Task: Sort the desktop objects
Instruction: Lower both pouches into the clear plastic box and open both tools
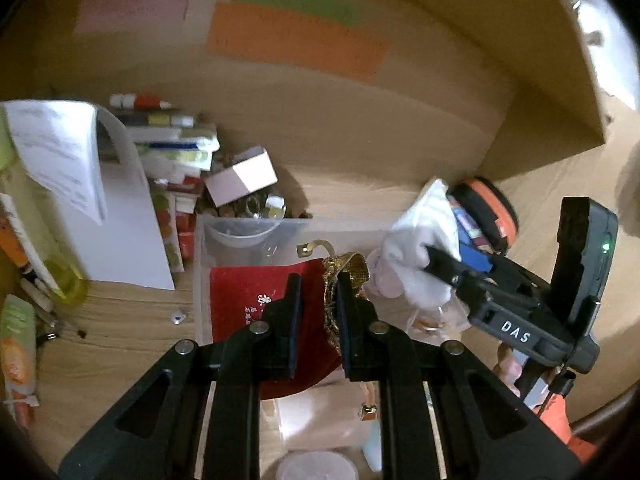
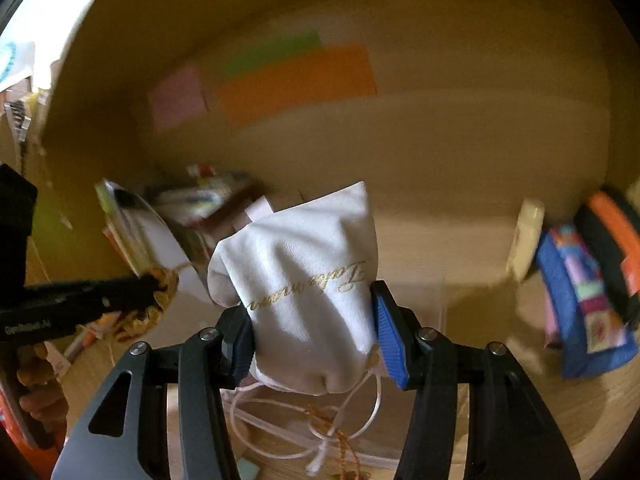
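My left gripper (image 1: pixel 318 292) is shut on a red cloth pouch (image 1: pixel 256 300) with gold trim and holds it over a clear plastic bin (image 1: pixel 248 228). My right gripper (image 2: pixel 312 312) is shut on a white drawstring pouch (image 2: pixel 308 256) with gold lettering; its cords (image 2: pixel 320 428) hang below. The white pouch (image 1: pixel 420 248) and right gripper (image 1: pixel 440 258) also show in the left wrist view, to the right of the bin. The left gripper (image 2: pixel 156 284) shows at the left of the right wrist view, with gold trim at its tips.
A pile of boxes and tubes (image 1: pixel 176 140) and white papers (image 1: pixel 120 216) lie left of the bin. An orange-and-black round object (image 1: pixel 492 208) and a blue patterned item (image 2: pixel 580 300) stand at the right. Coloured sheets (image 1: pixel 296 40) hang on the wooden back wall.
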Demonstrator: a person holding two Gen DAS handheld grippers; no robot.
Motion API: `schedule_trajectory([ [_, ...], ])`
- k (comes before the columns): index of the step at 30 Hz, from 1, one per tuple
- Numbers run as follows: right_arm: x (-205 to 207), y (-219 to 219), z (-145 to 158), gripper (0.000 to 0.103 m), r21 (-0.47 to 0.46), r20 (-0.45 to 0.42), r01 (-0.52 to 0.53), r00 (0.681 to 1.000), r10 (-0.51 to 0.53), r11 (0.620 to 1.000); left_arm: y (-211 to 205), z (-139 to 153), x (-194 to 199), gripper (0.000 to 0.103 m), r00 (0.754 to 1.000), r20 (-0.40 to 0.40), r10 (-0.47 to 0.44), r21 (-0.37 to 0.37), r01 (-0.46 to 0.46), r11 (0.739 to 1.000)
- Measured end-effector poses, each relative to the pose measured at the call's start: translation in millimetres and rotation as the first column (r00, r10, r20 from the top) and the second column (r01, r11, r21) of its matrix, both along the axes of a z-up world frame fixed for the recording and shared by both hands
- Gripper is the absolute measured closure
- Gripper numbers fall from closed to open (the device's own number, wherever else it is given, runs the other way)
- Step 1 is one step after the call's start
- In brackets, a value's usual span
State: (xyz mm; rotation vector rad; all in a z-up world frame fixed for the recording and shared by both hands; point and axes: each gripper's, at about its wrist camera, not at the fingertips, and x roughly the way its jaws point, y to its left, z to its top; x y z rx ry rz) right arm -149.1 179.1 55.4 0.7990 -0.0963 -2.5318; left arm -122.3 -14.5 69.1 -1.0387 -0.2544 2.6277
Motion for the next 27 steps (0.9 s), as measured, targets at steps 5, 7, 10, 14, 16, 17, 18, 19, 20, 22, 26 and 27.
schedule_trajectory([
  [5, -11.8, 0.0, -16.8, 0.054, 0.014, 0.074, -0.023, 0.997, 0.022, 1.0, 7.1, -22.4, -25.5, 0.088, 0.998, 0.058, -0.004, 0.001, 0.004, 1.0],
  [7, -12.1, -4.2, -20.6, 0.054, 0.031, 0.087, -0.037, 0.996, 0.034, 0.999, 9.5, -29.0, -32.4, 0.087, 0.998, 0.07, -0.005, 0.005, 0.005, 1.0],
  [10, -12.0, -12.2, -26.9, 0.054, 0.065, 0.116, -0.056, 0.992, 0.049, 0.996, 13.0, -35.5, -36.7, 0.087, 0.998, 0.059, -0.011, 0.012, 0.01, 1.0],
  [14, -12.1, -21.6, -38.6, 0.053, 0.117, 0.14, -0.074, 0.988, 0.057, 0.99, 17.5, -40.0, -38.1, 0.084, 0.999, 0.052, -0.012, -0.027, 0.014, 1.0],
  [16, -11.3, -25.7, -42.1, 0.053, 0.136, 0.145, -0.079, 0.988, 0.059, 0.988, 16.4, -41.9, -38.1, 0.083, 0.998, 0.059, -0.009, -0.026, 0.011, 1.0],
  [17, -10.7, -27.7, -43.9, 0.053, 0.143, 0.149, -0.083, 0.987, 0.061, 0.986, 15.3, -42.3, -38.3, 0.082, 0.998, 0.064, -0.009, -0.019, 0.01, 1.0],
  [18, -10.4, -28.8, -45.5, 0.053, 0.147, 0.153, -0.085, 0.986, 0.062, 0.985, 14.2, -42.3, -38.5, 0.081, 0.998, 0.068, -0.008, -0.012, 0.009, 1.0],
  [19, -9.9, -28.9, -46.9, 0.053, 0.149, 0.158, -0.085, 0.986, 0.061, 0.985, 12.8, -42.0, -38.2, 0.078, 0.998, 0.069, -0.008, -0.007, 0.008, 1.0],
  [20, -10.0, -29.8, -48.5, 0.053, 0.15, 0.166, -0.088, 0.984, 0.063, 0.985, 12.0, -42.6, -38.6, 0.072, 0.998, 0.07, -0.005, -0.003, 0.005, 1.0],
  [22, -10.4, -32.2, -50.9, 0.053, 0.152, 0.176, -0.096, 0.982, 0.068, 0.984, 8.4, -42.3, -37.8, 0.066, 0.997, 0.074, 0.001, 0.008, -0.002, 1.0],
  [26, -9.5, -33.6, -51.7, 0.05, 0.159, 0.179, -0.098, 0.981, 0.069, 0.982, 4.4, -44.9, -36.1, 0.042, 0.997, 0.077, 0.028, 0.02, -0.03, 0.999],
  [27, -9.5, -33.7, -51.8, 0.05, 0.159, 0.181, -0.096, 0.981, 0.067, 0.983, 3.5, -45.4, -35.4, 0.041, 0.996, 0.078, 0.032, 0.027, -0.034, 0.999],
])
